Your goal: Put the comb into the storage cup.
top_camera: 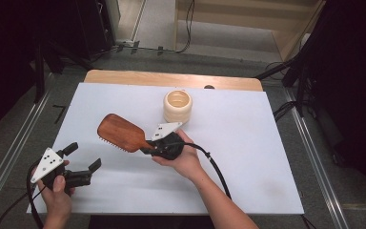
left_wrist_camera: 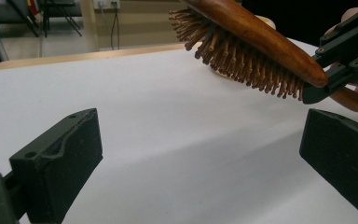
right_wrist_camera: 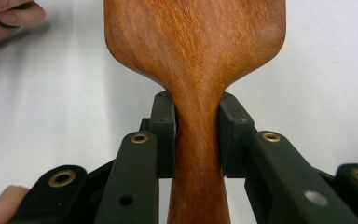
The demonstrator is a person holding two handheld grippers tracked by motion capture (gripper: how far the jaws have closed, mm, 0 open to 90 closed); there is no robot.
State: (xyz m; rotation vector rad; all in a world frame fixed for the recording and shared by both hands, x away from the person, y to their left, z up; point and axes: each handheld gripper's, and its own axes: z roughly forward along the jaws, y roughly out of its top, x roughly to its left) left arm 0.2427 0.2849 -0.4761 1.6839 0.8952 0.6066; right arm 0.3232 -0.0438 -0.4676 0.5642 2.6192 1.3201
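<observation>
The white worktop (top_camera: 248, 157) carried the action, a strip of bare wood showing along its far edge, and the wooden hairbrush (top_camera: 120, 133) hung clear above it, a little left of the middle, paddle aimed toward the left edge. It was held bristles-down and back-up, which looked like the natural way to carry it without crushing the pins. The right gripper (top_camera: 153, 146) had it by the narrow neck where paddle meets handle, probably because that waist was the only part slim enough for a sure grip; in the right gripper view its fingers (right_wrist_camera: 164, 135) pressed on both sides of the wood, closed down to that width. Behind the brush, near the far edge, a cream ribbed cup (top_camera: 177, 105) stood upright and open-mouthed, well placed, I'd judge, to take the brush handle-first or head-first. The left gripper (top_camera: 83, 158) waited low near the left front corner, its fingers (left_wrist_camera: 63, 161) spread wide with nothing between them, seemingly kept ready to help. Harder to read: the brush's handle end was cut off below the right gripper view and hidden by the hand from above; the cup's inside was too shadowed to tell whether anything lay in it; a small dark spot on the wood strip stayed unclear.
</observation>
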